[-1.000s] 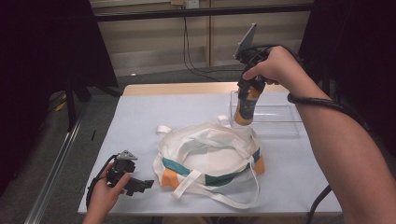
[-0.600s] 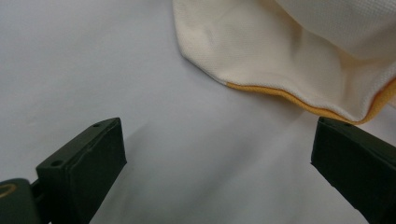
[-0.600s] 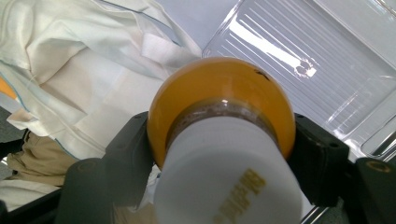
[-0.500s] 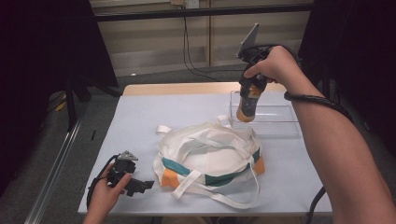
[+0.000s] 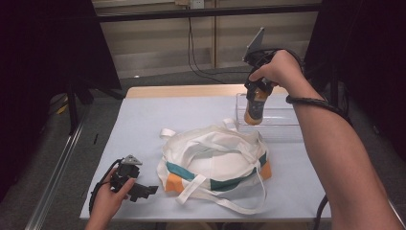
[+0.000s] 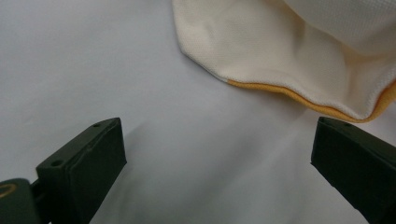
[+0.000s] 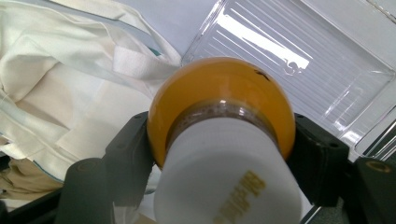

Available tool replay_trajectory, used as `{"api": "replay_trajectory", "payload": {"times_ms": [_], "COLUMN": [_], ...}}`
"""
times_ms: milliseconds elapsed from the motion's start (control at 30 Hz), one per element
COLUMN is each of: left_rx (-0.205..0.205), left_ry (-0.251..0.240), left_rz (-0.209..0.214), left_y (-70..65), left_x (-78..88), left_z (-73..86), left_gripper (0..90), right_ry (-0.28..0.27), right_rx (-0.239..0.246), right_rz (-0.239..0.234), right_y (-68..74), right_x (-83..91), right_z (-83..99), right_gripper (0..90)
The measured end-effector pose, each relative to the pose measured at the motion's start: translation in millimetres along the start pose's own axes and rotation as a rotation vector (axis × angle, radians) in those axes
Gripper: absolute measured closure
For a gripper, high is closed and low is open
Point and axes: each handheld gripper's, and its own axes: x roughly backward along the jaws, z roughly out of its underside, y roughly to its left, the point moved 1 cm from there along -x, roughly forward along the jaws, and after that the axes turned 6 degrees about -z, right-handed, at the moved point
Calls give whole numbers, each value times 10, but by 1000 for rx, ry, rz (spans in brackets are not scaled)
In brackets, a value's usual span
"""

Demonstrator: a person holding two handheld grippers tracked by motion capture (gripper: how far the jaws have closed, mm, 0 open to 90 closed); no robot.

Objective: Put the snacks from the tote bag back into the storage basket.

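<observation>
My right gripper (image 5: 257, 94) points down at the back right, shut on an orange bottle (image 5: 253, 111) with a white cap (image 7: 229, 182). The bottle (image 7: 219, 93) hangs over the near left end of a clear plastic tray (image 5: 275, 125). A cream tote bag (image 5: 215, 160) with teal and orange trim lies slumped mid-table, its straps spread loose. My left gripper (image 5: 143, 190) rests on the table at the front left. Its jaws stand open with nothing between them (image 6: 219, 172), just short of the bag's orange-edged corner (image 6: 280, 51).
The table (image 5: 158, 115) has a pale blue top; a metal rail (image 5: 57, 167) runs along its left side. Cables (image 5: 191, 48) hang at the back wall. The clear tray's ribbed floor (image 7: 299, 65) lies bare beneath the bottle.
My right hand has drifted slightly farther over the tray with the bottle, sinking a little. The left hand and the bag have stayed put.
</observation>
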Motion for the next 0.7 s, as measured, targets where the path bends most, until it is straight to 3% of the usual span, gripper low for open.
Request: {"api": "replay_trajectory", "payload": {"times_ms": [267, 467, 600, 700], "left_rx": [7, -16, 2, -14], "left_ry": [-5, 11, -4, 4], "left_rz": [2, 12, -1, 3], "left_y": [-18, -16, -29, -13], "left_x": [-12, -7, -8, 6], "left_z": [-9, -18, -13, -12], "left_gripper": [29, 29, 29, 29], "right_ry": [-3, -10, -6, -8], "right_rx": [-5, -9, -7, -4], "right_rz": [1, 2, 1, 9], "right_y": [-25, -26, -28, -29], "right_x": [-33, -55, -76, -101], "right_z": [-32, -66, -96, -121], "right_gripper": [298, 298, 298, 298]}}
